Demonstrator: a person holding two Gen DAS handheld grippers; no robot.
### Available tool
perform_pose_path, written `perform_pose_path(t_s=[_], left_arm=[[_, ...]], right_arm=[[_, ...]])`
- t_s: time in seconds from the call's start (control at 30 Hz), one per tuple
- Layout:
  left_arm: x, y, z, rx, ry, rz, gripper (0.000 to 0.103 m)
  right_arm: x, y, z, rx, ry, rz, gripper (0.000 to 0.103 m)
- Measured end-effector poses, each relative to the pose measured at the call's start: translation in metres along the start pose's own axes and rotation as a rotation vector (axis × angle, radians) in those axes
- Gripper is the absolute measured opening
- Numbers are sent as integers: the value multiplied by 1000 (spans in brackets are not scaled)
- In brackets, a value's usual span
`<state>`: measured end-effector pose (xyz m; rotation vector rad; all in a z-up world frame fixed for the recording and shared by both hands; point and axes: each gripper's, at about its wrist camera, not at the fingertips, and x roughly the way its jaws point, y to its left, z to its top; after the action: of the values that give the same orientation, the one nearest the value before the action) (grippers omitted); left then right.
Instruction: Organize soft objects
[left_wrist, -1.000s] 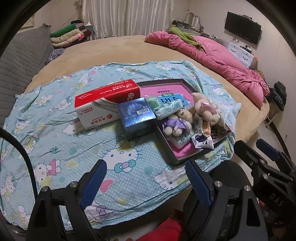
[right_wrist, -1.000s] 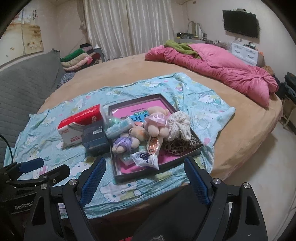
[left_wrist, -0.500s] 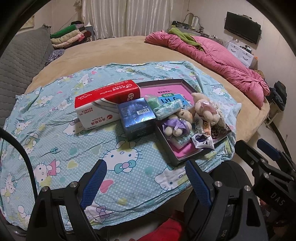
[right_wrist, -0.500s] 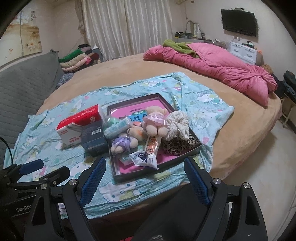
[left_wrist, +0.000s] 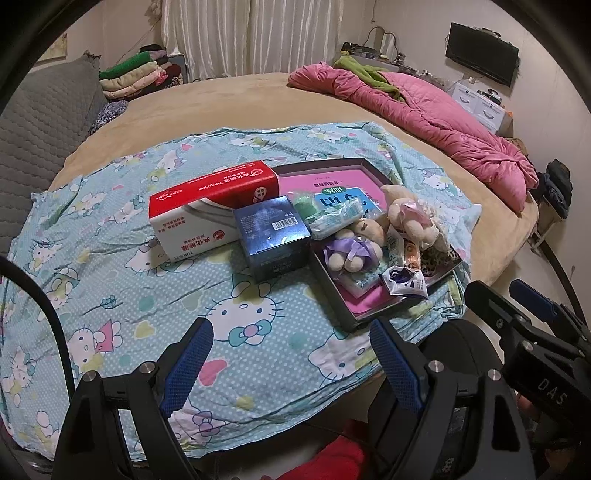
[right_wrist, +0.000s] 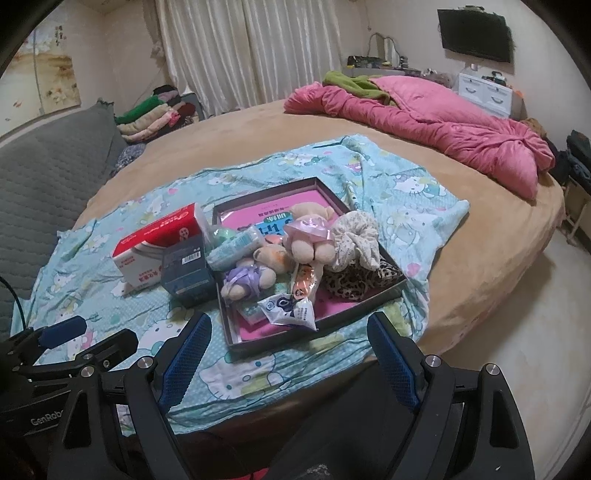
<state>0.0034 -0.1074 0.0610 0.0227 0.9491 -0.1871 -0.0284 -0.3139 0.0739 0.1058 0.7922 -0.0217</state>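
Both the left gripper and the right gripper are held wide apart and empty above the near edge of a cartoon-print sheet. Beyond them, a dark tray is filled with two plush bears, scrunchies and snack packets. Just left of it, a blue box is set against a red-and-white tissue box. A pink quilt is heaped further back.
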Motion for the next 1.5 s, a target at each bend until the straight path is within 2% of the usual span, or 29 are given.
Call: perform_pose_path(t_s=[0.73,1.5], left_arm=[[6,2,-1,1,15,2,87],[15,10,-6,-12,31,42,87]], right_arm=[[10,-2,-4,10,21,14,87],[13,2,-5,-3,19,16,87]])
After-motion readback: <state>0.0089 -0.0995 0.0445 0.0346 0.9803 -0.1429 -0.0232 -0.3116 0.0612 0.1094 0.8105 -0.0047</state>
